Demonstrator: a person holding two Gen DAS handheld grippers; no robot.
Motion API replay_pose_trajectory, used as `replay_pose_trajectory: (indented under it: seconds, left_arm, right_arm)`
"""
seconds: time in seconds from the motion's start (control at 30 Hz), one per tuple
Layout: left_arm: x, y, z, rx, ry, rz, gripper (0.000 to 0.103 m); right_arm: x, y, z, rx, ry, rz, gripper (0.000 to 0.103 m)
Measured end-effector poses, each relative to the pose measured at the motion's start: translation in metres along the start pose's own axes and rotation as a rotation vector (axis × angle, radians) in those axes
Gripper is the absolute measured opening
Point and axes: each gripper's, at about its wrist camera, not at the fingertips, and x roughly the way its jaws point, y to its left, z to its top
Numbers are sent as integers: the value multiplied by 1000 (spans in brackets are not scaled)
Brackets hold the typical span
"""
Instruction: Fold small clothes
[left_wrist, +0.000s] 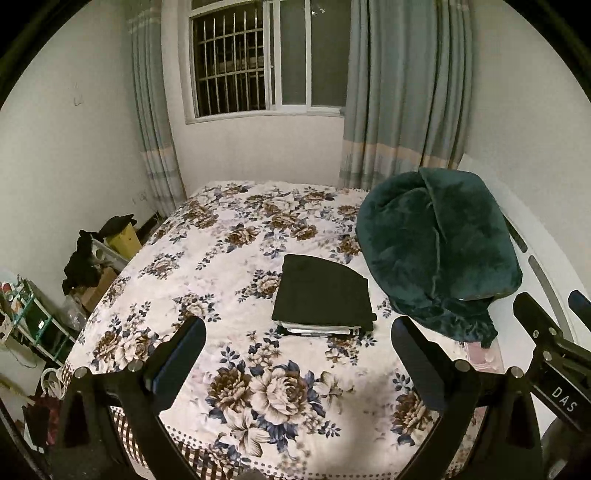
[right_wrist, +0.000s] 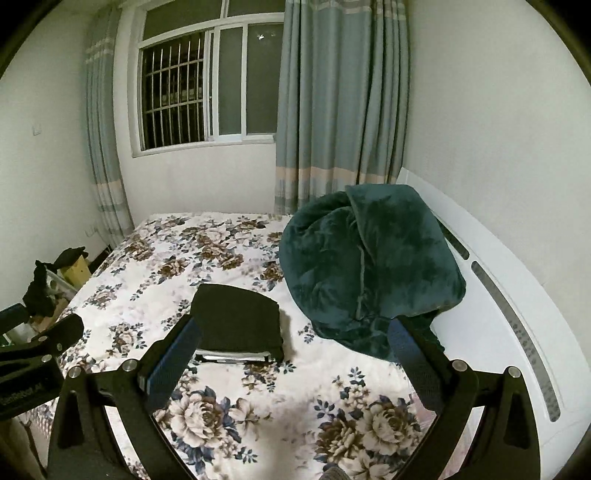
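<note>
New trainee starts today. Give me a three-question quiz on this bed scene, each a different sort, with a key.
1. True or false: the left hand-held gripper is shut on a garment.
2. Multiple choice: what tops the folded stack on the floral bedspread? A) a black garment B) a red towel C) a yellow sock
3. Short answer: which side of the stack, as seen in the pictures, does the green plush blanket lie on?

Key:
1. False; both it and the right hand-held gripper are open and empty.
2. A
3. The right, towards the white headboard.
</note>
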Motion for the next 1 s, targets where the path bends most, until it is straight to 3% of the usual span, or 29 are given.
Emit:
replay_pose_trajectory:
  seconds: [0.4, 1.0]
  left_arm:
    - [-12, 1, -13, -22, 7, 2, 103]
    - [-13, 3, -11, -31, 3, 20, 103]
  right_arm:
    - [-13, -5, -4, -12, 5, 11, 103]
    - [1, -3, 10, -58, 1, 61, 103]
